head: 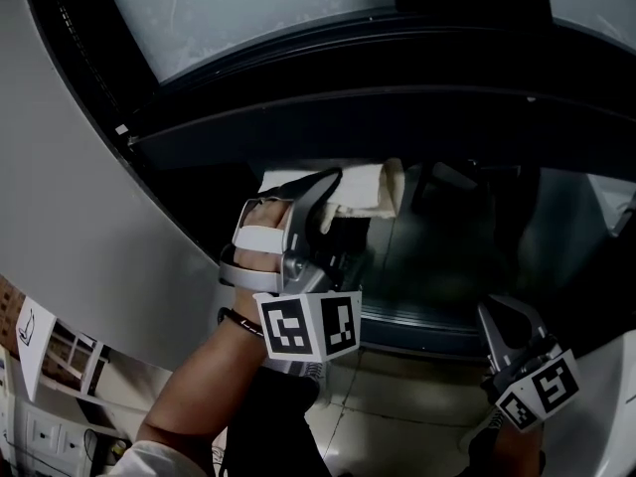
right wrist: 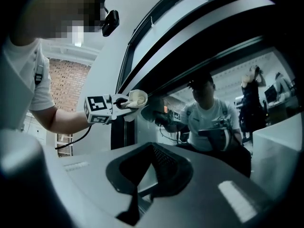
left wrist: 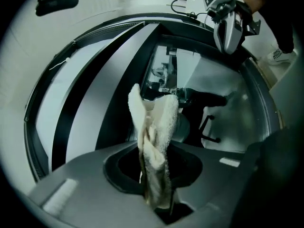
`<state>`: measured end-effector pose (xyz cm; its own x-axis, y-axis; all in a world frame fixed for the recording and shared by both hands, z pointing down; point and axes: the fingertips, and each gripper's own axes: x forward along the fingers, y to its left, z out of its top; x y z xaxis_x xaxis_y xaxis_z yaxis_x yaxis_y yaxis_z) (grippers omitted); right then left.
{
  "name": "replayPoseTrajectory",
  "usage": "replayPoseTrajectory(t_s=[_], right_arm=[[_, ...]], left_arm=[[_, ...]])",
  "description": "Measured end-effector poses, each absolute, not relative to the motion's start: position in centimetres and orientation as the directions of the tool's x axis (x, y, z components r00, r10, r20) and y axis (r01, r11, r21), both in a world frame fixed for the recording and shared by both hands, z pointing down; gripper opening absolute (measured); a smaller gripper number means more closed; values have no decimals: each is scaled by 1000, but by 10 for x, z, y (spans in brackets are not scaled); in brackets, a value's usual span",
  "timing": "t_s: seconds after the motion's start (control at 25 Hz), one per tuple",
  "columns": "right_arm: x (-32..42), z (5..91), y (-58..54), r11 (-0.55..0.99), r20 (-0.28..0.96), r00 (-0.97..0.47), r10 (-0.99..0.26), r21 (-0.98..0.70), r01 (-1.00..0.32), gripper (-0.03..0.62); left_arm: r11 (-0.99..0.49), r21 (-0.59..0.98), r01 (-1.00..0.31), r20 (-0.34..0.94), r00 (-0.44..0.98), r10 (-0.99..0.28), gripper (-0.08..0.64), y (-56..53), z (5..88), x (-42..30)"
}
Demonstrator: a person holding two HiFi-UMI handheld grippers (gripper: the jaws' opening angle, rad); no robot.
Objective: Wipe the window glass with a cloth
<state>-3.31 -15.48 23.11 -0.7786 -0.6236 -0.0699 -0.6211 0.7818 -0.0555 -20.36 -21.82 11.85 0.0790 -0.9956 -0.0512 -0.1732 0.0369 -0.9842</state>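
Cloth (left wrist: 154, 132), soft, light and floppy, is pinched by its bunched lower fold in the left gripper (left wrist: 156, 198), near the window glass (head: 457, 266). The right gripper (right wrist: 137, 201) is closed on nothing.

The left gripper (head: 336, 189) has a grey body with curved, dark-edged jaws. A white cube (head: 308, 326) printed with black square markers sits at its near end. A white strap (head: 266, 239) crosses the hand (head: 256, 219) on it, a thin black band (head: 238, 320) circles the wrist, and a white sleeve (head: 147, 460) shows at the near left. The right gripper (head: 502, 324) is the same grey build with its own marker cube (head: 542, 386). Each gripper's own view shows a smooth grey shell with a dark hollow around the jaws. The right gripper view shows a white short-sleeved shirt (right wrist: 23, 75) and a black cable (right wrist: 71, 141) under the left forearm.
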Motion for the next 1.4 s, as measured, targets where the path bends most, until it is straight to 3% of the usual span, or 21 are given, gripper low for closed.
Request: replayPoseTrajectory(t_s=[0.56, 1.4], right_arm=[[-41, 239, -155, 787, -59, -785, -617, -51, -615, 2], [-25, 251, -158, 773, -57, -772, -634, -92, -628, 2]], left_arm=[[166, -981, -101, -172, 58, -983, 100, -231, 90, -205], [128, -986, -106, -137, 76, -988, 100, -234, 155, -193]])
